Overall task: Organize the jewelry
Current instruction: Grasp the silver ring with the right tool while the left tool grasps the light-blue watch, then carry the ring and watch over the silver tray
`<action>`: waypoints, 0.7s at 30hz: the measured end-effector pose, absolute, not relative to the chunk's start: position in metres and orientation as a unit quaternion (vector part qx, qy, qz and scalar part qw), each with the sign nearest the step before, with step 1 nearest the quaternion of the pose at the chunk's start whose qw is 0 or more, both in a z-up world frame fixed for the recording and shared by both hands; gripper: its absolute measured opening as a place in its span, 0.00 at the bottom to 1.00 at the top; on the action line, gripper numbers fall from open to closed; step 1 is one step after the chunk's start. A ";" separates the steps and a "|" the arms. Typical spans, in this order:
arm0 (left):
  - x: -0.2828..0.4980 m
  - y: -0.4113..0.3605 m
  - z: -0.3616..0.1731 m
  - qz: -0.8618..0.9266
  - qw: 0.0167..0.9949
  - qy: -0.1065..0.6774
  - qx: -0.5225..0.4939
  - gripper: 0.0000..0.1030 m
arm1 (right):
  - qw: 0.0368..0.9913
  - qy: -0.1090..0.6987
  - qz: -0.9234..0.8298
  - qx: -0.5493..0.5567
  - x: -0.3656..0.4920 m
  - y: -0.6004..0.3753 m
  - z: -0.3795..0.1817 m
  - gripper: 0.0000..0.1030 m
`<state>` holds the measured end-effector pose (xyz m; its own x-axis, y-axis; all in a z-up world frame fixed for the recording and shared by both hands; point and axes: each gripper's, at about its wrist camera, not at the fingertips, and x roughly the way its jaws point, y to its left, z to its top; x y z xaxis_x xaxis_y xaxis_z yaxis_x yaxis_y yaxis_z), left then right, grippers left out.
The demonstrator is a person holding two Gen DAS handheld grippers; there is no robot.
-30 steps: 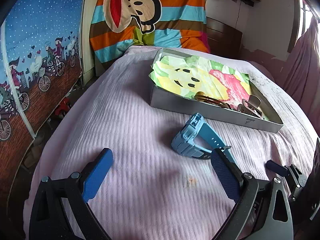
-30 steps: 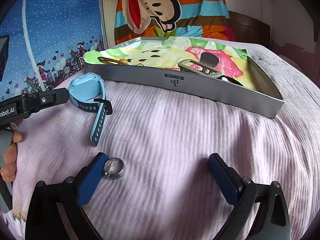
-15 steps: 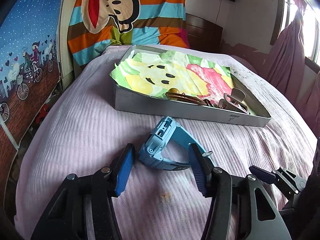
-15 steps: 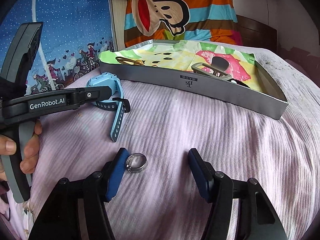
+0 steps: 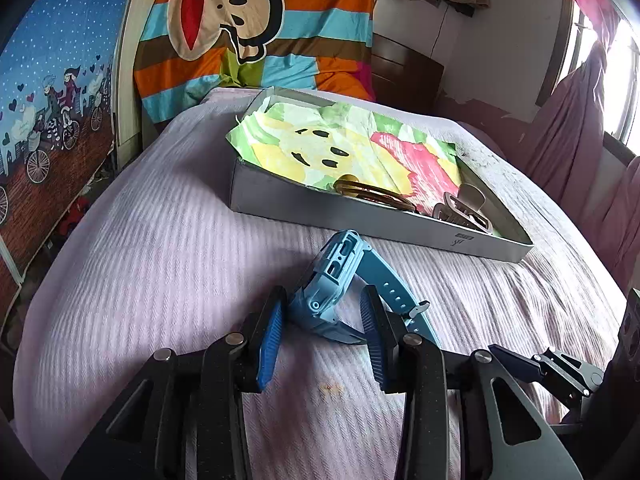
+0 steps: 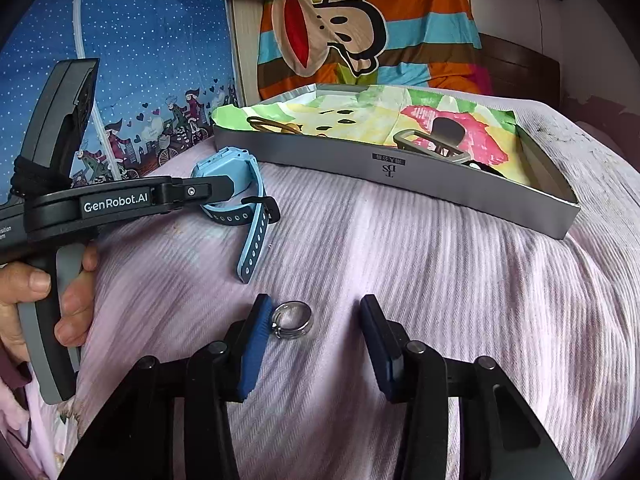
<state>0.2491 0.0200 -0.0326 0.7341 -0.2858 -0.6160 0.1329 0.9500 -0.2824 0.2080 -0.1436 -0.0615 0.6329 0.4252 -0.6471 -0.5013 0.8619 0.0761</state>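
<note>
A light-blue watch (image 5: 336, 276) lies on the pink bedcover in front of the grey tray (image 5: 360, 220). My left gripper (image 5: 322, 304) straddles the watch body. Its jaws are closing, and the pads are close on both sides with a sliver of gap. From the right wrist, the left gripper (image 6: 216, 190) covers part of the watch (image 6: 232, 168). A silver ring (image 6: 291, 319) lies between the fingers of my right gripper (image 6: 316, 312), whose jaws are also closing. The ring rests against the left pad (image 6: 256, 332), and the right pad stands well off.
The tray (image 6: 400, 178) is lined with bright paper and holds gold bangles (image 5: 376, 196) and a hair claw (image 5: 464, 212). A striped monkey blanket (image 5: 256, 32) lies at the bed's head. The bed drops off at the left. A hand (image 6: 60, 292) holds the left gripper's handle.
Both pairs of jaws have narrowed a lot. The left gripper came forward until the watch sat between its fingers. The right gripper's left pad closed in on the ring.
</note>
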 end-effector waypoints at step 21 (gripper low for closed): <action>0.237 0.027 -0.031 -0.115 0.922 0.343 -0.137 0.21 | 0.910 0.319 0.263 -0.028 0.210 -0.151 -0.061 0.19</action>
<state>0.2372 0.0274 -0.0311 0.7381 -0.3053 -0.6017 0.1172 0.9362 -0.3312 0.2101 -0.1509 -0.0612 0.6585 0.4615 -0.5945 -0.4970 0.8598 0.1170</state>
